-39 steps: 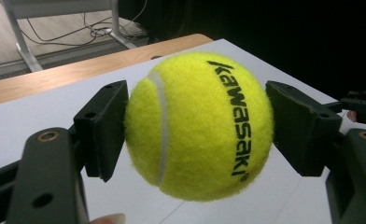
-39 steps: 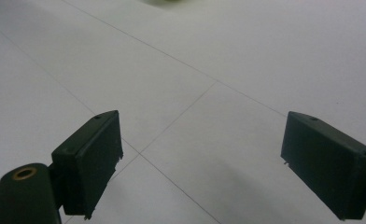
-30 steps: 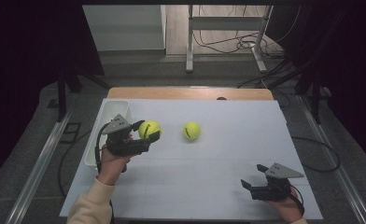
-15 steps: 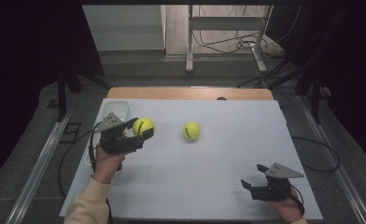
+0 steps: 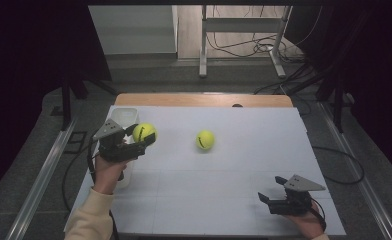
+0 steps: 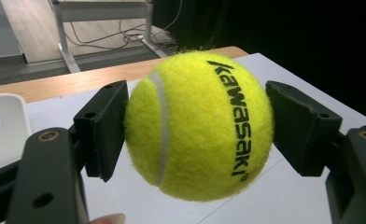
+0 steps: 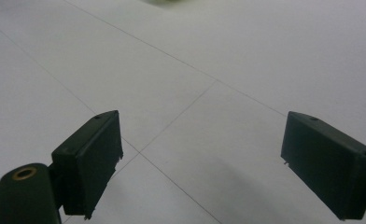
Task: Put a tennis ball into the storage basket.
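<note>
Dark curtains ring a white surface (image 5: 234,165) with a wooden far edge. In the high view, the left tongs (image 5: 143,140) sit at centre left of the frame, clamped on a yellow tennis ball (image 5: 144,132) held above the surface just beside a white bin (image 5: 124,116). The left gripper view adds what the high view cannot: both pads press the ball's (image 6: 198,126) sides, and black "kawasaki" lettering runs down it. A second ball (image 5: 205,140) lies free mid-frame. At lower right the right tongs (image 5: 267,196) rest low; their own view shows the right tongs (image 7: 200,163) wide apart, gripping nothing, over bare gridded surface.
</note>
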The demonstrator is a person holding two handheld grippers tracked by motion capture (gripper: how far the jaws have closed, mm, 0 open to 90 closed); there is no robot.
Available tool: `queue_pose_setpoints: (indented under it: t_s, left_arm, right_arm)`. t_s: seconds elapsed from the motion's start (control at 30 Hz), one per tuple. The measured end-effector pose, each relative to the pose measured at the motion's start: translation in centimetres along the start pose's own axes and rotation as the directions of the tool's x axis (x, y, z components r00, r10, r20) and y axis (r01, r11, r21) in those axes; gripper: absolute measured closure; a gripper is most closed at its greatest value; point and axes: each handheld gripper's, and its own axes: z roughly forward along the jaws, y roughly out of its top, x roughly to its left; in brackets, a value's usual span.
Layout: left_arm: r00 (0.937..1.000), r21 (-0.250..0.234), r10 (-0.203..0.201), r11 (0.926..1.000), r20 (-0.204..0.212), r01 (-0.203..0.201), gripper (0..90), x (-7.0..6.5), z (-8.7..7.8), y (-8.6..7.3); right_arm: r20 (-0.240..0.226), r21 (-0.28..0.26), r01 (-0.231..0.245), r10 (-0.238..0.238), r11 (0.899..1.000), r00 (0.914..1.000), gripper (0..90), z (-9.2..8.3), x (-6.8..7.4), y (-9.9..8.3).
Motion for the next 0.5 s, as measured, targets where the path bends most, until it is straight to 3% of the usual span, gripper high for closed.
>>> queue_pose_setpoints:
  t_s: [0.5]
  left_arm:
    - [0.9975, -0.002, -0.021, 0.9998, -0.068, 0.021, 25.7, 1.7, -0.6, -0.3]
  right_arm:
    - [-0.002, -0.001, 0.0, 0.0, 1.0, 1.0, 13.1, 0.0, 0.0, 0.0]
